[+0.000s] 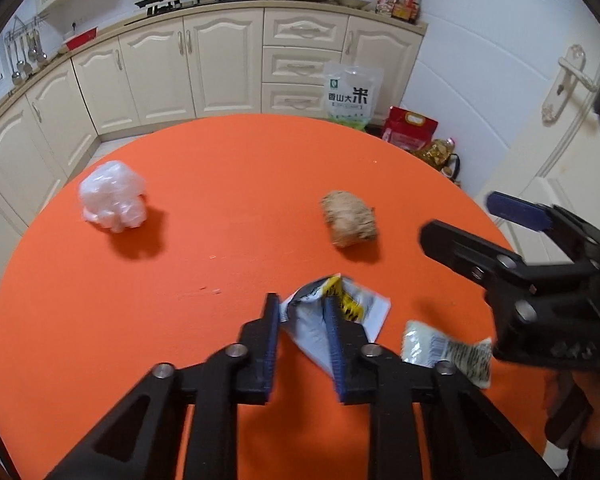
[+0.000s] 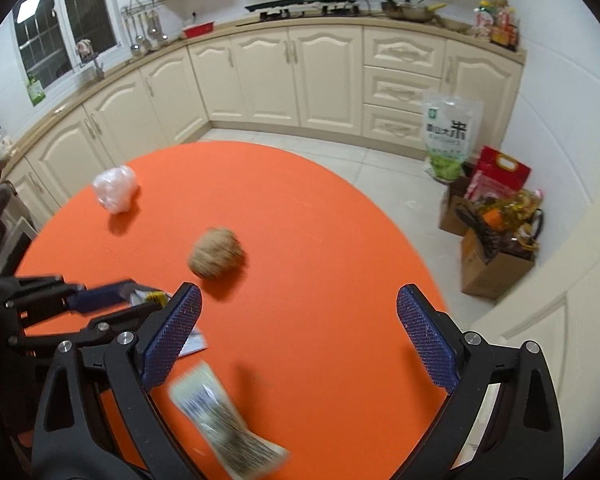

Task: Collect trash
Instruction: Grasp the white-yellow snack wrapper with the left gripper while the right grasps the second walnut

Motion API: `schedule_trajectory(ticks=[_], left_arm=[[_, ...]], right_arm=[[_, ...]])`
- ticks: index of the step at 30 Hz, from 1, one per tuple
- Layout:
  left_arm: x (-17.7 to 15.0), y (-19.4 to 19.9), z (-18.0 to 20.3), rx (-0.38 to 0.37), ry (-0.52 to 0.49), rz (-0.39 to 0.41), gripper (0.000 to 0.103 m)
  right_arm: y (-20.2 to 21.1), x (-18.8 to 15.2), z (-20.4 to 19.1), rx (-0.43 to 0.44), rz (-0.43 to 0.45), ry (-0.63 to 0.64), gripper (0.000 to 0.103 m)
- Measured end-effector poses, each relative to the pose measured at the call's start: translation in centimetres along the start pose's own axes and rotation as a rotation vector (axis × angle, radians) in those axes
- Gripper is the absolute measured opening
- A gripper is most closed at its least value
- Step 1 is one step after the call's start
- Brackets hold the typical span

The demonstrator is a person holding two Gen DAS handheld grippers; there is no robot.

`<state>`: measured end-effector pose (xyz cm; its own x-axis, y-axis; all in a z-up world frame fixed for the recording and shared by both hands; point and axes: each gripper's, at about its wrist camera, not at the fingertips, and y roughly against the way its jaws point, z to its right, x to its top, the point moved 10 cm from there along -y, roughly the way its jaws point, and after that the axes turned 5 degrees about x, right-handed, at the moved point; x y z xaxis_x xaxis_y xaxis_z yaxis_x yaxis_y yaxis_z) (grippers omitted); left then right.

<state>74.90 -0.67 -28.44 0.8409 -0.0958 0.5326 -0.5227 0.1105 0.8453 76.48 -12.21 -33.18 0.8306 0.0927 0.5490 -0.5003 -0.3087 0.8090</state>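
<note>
On the round orange table (image 1: 220, 184) my left gripper (image 1: 302, 306) is shut on a crumpled white, black and yellow wrapper (image 1: 306, 322), which bulges up between the blue pads. Seen from the right wrist, the left gripper (image 2: 140, 304) sits low at the left with the wrapper (image 2: 152, 296) at its tips. My right gripper (image 2: 300, 320) stands wide open above the table (image 2: 308, 220); a small printed packet (image 2: 224, 428) lies flat below, nearer its left finger. That packet (image 1: 440, 350) lies right of the wrapper, beneath the right gripper (image 1: 456, 216). Nothing is between the right fingers.
A brown crumpled paper ball (image 1: 350, 218) (image 2: 216, 252) and a white plastic bag wad (image 1: 112, 196) (image 2: 114, 188) lie further back on the table. On the floor beyond are a rice bag (image 2: 450, 136), a red bag (image 2: 500, 172) and cardboard boxes (image 2: 492, 268). Cream cabinets (image 1: 220, 64) line the walls.
</note>
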Motion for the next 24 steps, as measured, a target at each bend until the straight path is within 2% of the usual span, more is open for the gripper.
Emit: schedule_trajectory(ticks=[5,11,14,16,17,18,19,24], left_arm=[[-0.2,0.9,-3.5,-0.046,0.039,0.001,0.011],[-0.7,2.1,-5.9,-0.044,0.045,0.006,0.010],[-0.8,2.6,-6.5,-0.051,0.051,0.010,0.009],[-0.9,2.9,-6.7,-0.053,0.050,0.019,0.008],[-1.2,3.1,-6.3,-0.057,0.048,0.022,0.007],[-1.6,3.5,-6.1,-0.061,0.046,0.024,0.006],[-1.8,3.7,-6.1,-0.069,0.046,0.025,0.005],[-2.5,5.2,-4.9,-0.080,0.020,0.057,0.003]], right_arm=[[-2.4,1.1,-2.6,0.019,-0.023,0.019,0.098],[-4.9,1.4,-4.5,0.013,-0.067,0.047,0.095],[-5.8,1.0,-4.9,0.001,-0.101,0.065,0.076],[-6.3,0.6,-4.9,0.005,-0.122,0.069,0.053],[-6.3,0.5,-4.7,-0.009,-0.124,0.078,0.049],[-6.1,0.4,-4.7,-0.023,-0.121,0.093,0.037],[-5.9,0.3,-4.8,-0.011,-0.117,0.094,0.031],[-3.7,-0.5,-5.4,0.024,-0.092,0.109,0.031]])
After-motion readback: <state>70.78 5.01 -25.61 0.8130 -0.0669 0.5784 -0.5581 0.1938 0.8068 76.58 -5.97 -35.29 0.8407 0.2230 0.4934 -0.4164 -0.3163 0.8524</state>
